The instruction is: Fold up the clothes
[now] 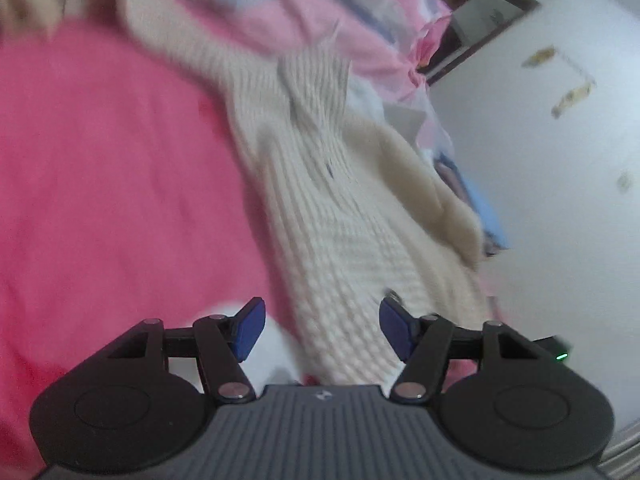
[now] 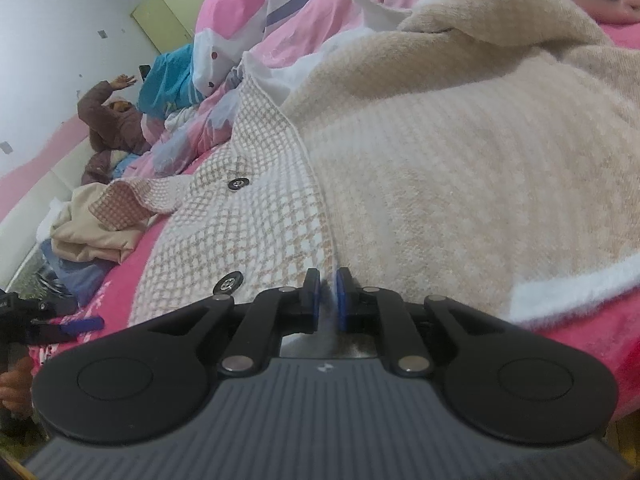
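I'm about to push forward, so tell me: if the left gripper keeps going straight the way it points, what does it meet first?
Most likely the cream knitted sweater. It lies straight ahead between the open left gripper pads, spread over the pink bedsheet. The picture is blurred, so the distance is unclear.

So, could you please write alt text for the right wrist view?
The right gripper is shut on the edge of a beige checked cardigan with black buttons, spread on a pink bed. A pink quilt is heaped behind.

Cardigan on bedsheet, quilt behind.
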Demonstrator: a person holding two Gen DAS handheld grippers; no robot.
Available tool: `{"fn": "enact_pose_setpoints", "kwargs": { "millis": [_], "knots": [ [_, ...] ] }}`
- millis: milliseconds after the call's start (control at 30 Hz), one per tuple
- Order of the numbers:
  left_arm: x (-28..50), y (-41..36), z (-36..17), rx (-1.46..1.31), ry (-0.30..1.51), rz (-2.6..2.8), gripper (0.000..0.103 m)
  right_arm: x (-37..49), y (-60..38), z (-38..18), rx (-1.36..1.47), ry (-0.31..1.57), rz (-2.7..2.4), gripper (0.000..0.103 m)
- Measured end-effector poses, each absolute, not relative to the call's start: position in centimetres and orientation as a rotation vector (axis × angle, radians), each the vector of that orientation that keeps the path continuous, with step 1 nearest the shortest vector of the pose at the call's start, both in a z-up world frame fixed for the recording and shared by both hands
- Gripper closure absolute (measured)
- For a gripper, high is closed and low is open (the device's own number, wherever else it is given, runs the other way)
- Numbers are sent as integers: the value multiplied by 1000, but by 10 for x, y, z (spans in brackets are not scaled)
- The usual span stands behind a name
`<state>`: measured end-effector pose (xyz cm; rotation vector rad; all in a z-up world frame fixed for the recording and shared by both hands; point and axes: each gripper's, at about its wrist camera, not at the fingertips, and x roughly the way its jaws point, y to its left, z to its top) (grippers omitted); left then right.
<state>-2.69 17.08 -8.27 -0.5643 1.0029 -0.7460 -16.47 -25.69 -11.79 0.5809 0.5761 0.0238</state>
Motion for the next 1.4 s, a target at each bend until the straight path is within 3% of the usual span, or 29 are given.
{"fn": "enact_pose_setpoints", "kwargs": {
  "millis": [500, 833, 867, 933, 1100, 1167, 1233, 1400],
  "knots": [
    [-66, 139, -115, -394, 996, -871, 41, -167, -243, -102, 424, 592, -19, 92],
    [-69, 121, -119, -303, 981, -902, 80, -185, -191, -61, 192, 529, 110, 90],
    [-68, 121, -120, -308, 987, -903, 88, -185, -178, -60, 127, 546, 150, 88],
    [-63, 125, -122, -366, 1021, -908, 95, -187, -145, -61, -49, 569, 224, 82],
    [-54, 138, -125, -517, 1096, -928, 97, -205, -78, -64, -421, 491, 349, 66],
    [-53, 141, -122, -554, 1100, -937, 97, -211, -59, -67, -523, 460, 399, 51],
    [-55, 142, -116, -566, 1089, -944, 98, -214, -41, -75, -647, 431, 412, 45],
    [-61, 137, -97, -558, 1027, -977, 98, -200, -11, -98, -900, 380, 332, 48]
  ]
}}
